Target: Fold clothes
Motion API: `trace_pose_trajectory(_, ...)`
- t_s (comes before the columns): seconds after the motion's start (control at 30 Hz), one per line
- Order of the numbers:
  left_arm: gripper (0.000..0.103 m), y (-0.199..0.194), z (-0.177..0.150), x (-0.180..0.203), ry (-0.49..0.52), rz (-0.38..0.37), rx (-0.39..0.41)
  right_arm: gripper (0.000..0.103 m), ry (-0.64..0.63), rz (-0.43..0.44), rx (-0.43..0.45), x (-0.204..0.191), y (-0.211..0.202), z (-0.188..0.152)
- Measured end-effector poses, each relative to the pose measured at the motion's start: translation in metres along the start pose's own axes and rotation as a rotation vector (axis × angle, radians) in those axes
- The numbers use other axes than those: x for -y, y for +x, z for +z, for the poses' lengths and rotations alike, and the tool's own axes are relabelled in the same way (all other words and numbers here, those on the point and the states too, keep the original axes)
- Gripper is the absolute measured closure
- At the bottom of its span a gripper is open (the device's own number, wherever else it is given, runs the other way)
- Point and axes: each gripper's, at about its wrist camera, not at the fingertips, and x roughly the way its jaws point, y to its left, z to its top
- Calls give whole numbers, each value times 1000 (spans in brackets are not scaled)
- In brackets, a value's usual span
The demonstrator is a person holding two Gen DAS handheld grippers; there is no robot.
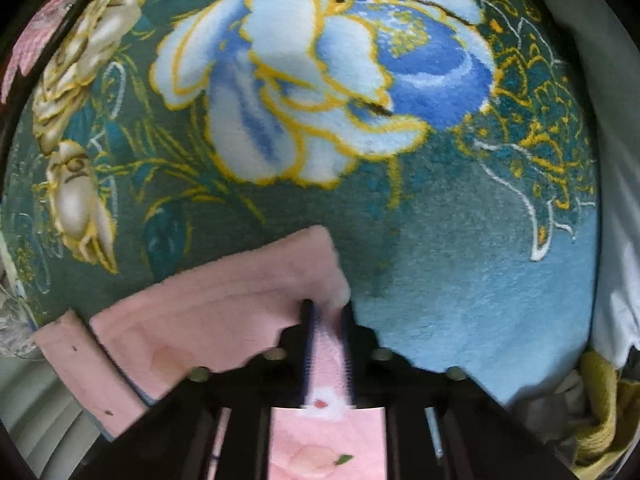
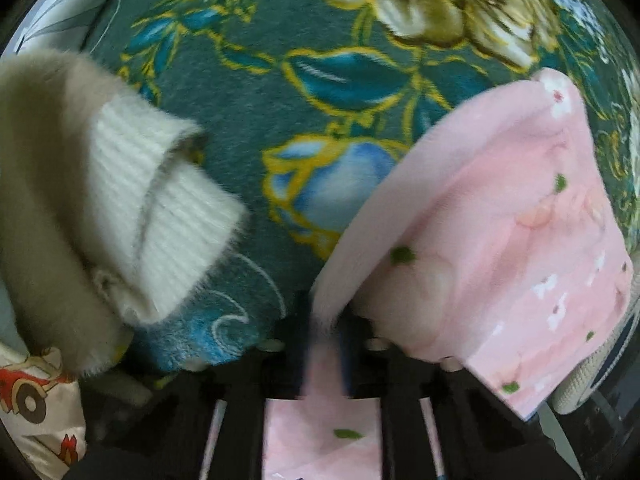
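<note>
A big green and blue blanket (image 1: pixel 440 280) with flowers fills both views. On it, the left view shows one huge blue flower (image 1: pixel 320 76). A pink cloth (image 2: pixel 500 232) with small green and white spots hangs over the blanket, held up at two places, so it is off the blanket there. In the right view a fluffy white sweater (image 2: pixel 132 200) lies to the left of the pink cloth, well apart from it. A small cloth with a red cartoon print (image 2: pixel 36 400) peeks in at the bottom left. The left hand-held gripper (image 1: pixel 328 312) is pinched tight on an edge of the pink cloth — the right hand-held gripper (image 2: pixel 326 328) pinches another edge the same way.
</note>
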Motion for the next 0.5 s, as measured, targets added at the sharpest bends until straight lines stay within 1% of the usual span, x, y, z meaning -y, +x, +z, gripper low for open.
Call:
trace_pose_trajectory(0.1,97,-11,-3,-6,19,-21,9,98,-54,58,21,4,-20,-6)
trace_pose_trajectory(0.17,98,-25,-7,-11,38,-62,22,98,-94,105,46,8,-39,-12)
trace_pose_trajectory(0.3,98,-82,-21,-30,115,-265,79,99,-166,212,100,24,-87,-34)
trace_pose_trajectory(0.4,98,-132,-41,-60,196,-387,143,99,-212,312,142,41,-133,-44)
trace_pose_trajectory(0.43,98,-146,-50,-76,222,-416,168,99,-230,336,161,50,-143,-50)
trace_pose_trajectory(0.5,98,-154,-67,-112,251,-438,200,99,-269,362,195,68,-156,-75)
